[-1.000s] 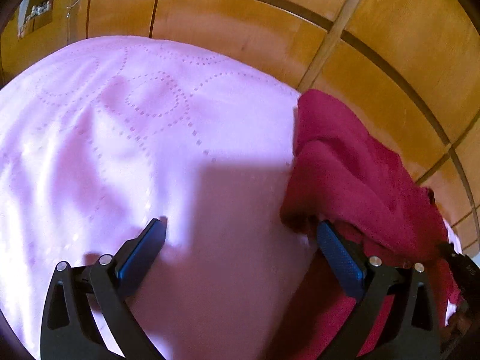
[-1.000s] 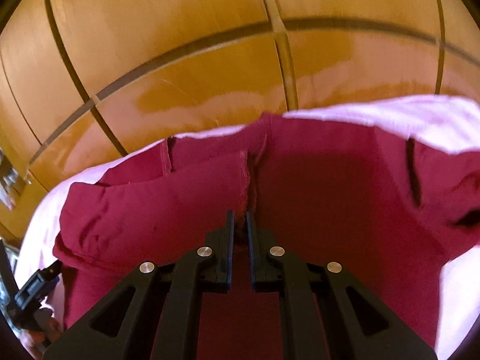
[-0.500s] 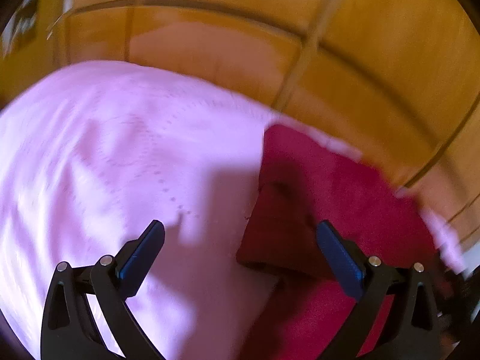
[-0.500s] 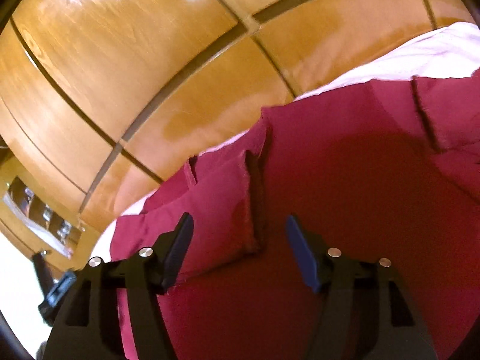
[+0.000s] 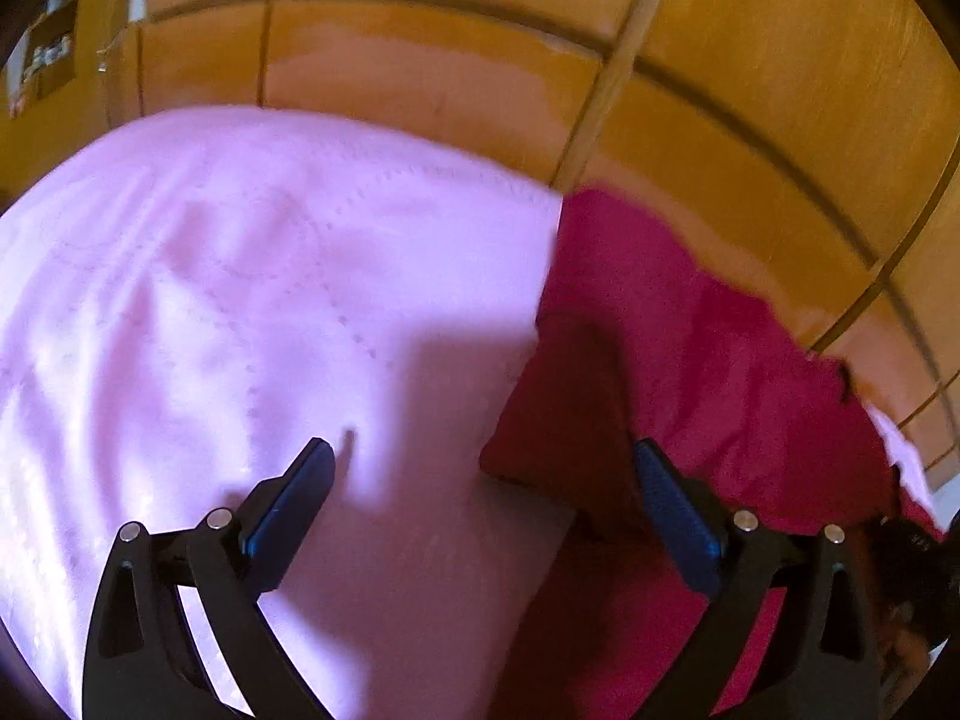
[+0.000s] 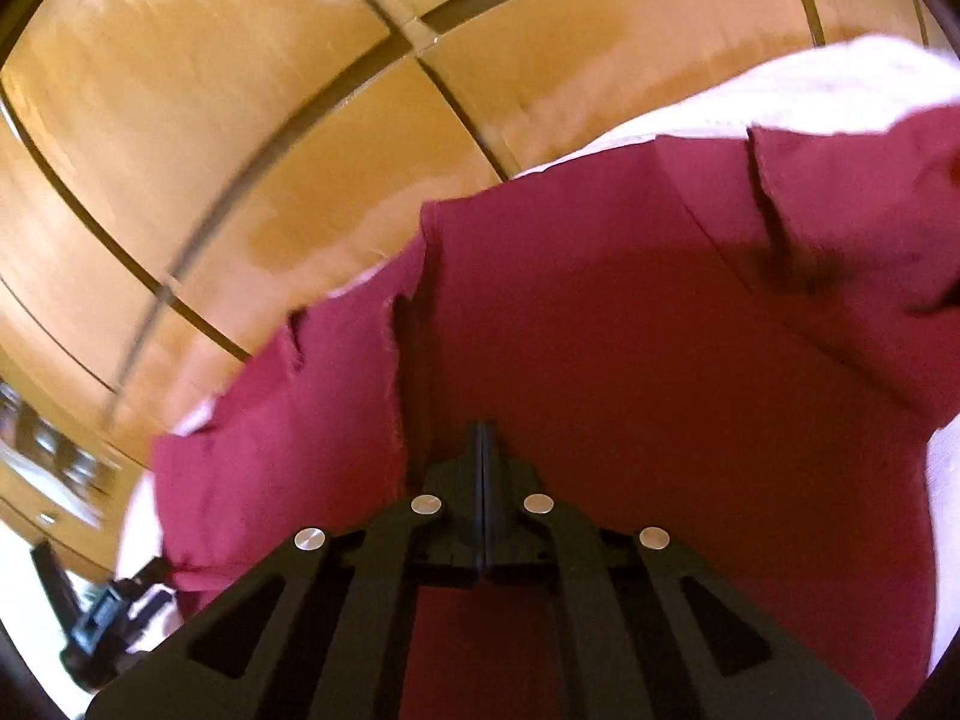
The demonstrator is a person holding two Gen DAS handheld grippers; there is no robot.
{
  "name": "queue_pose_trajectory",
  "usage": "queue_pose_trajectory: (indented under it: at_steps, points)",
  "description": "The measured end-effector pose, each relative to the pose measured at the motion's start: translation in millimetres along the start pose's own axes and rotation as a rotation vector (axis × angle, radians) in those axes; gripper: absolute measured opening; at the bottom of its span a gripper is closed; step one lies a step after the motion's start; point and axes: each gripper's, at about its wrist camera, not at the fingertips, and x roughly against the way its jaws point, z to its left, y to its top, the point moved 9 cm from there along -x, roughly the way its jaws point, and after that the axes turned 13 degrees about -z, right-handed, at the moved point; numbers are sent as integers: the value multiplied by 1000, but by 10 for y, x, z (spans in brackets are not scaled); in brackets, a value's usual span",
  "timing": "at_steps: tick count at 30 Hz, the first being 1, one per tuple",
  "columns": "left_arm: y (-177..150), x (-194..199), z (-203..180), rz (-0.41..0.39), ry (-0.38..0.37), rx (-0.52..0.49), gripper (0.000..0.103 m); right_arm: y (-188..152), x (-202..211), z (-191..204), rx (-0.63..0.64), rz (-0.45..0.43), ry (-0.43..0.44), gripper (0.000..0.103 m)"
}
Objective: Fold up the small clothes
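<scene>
the red garment (image 6: 660,390) looks soft and light, best taken at its folded edge. left gripper (image 5: 480,498) is spread wide, holding nothing; right gripper (image 6: 483,438) is clenched, on cloth or not i cannot tell.

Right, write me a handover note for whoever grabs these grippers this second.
Left gripper: jaws wide open, holding nothing, over the near left corner of the red garment.
Right gripper: jaws shut above the garment's middle; whether any cloth is pinched cannot be told.
The garment lies on the pink bedcover, by the wooden panelling.
Done: one flap lies turned over the middle.
Left: the opposite flap sits bunched; probably finish the folds and flatten.
</scene>
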Motion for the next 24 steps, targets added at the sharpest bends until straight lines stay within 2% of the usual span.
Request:
queue_pose_trajectory:
  at_steps: [2, 3, 4, 6, 8, 10, 12, 13, 14, 15, 16, 18, 19, 21, 23, 24]
  points:
    - [118, 154, -17, -76, -18, 24, 98, -12, 28, 14, -39, 4, 53, 10]
    - [190, 210, -71, -104, -45, 24, 98, -1, 54, 26, -56, 3, 82, 27]
    - [229, 217, -144, -108, -68, 8, 98, 14, 87, 68, -67, -6, 117, 42]
    - [272, 114, -319, -72, -98, -63, 98, 54, 135, 153, -62, -16, 148, 54]
    - [336, -56, -422, -47, -107, -122, 98, 32, 101, 260, -29, 18, 161, 54]
    - [407, -335, -548, -1, -115, -214, 87, -41, -30, 365, 39, 86, 131, 54]
    - [421, -607, -601, 77, -87, -298, 72, -28, -37, 416, 55, 81, 134, 53]
    - [428, -703, -621, 110, -77, -314, 71, -3, -18, 428, 17, 78, 158, 53]
    - [410, -762, -634, 139, -78, -318, 71, 31, 15, 422, -36, 70, 185, 54]
    - [390, -827, -634, 168, -86, -316, 72, 85, 53, 392, -111, 57, 215, 60]
    - [398, -873, -619, 173, -86, -305, 73, 100, 65, 354, -153, 54, 221, 75]
    - [455, -997, -580, 172, -78, -254, 75, 119, 84, 236, -251, 46, 227, 77]
    - [454, -1059, -546, 182, -83, -222, 77, 115, 84, 231, -287, 48, 256, 77]
    - [409, -1146, -498, 195, -84, -148, 87, 87, 57, 254, -275, 61, 250, 77]
    - [391, -1152, -496, 158, -86, -127, 93, 10, -14, 348, -150, 86, 193, 75]
    - [373, -1140, -523, 141, -78, -154, 95, -44, -54, 427, -42, 88, 151, 51]
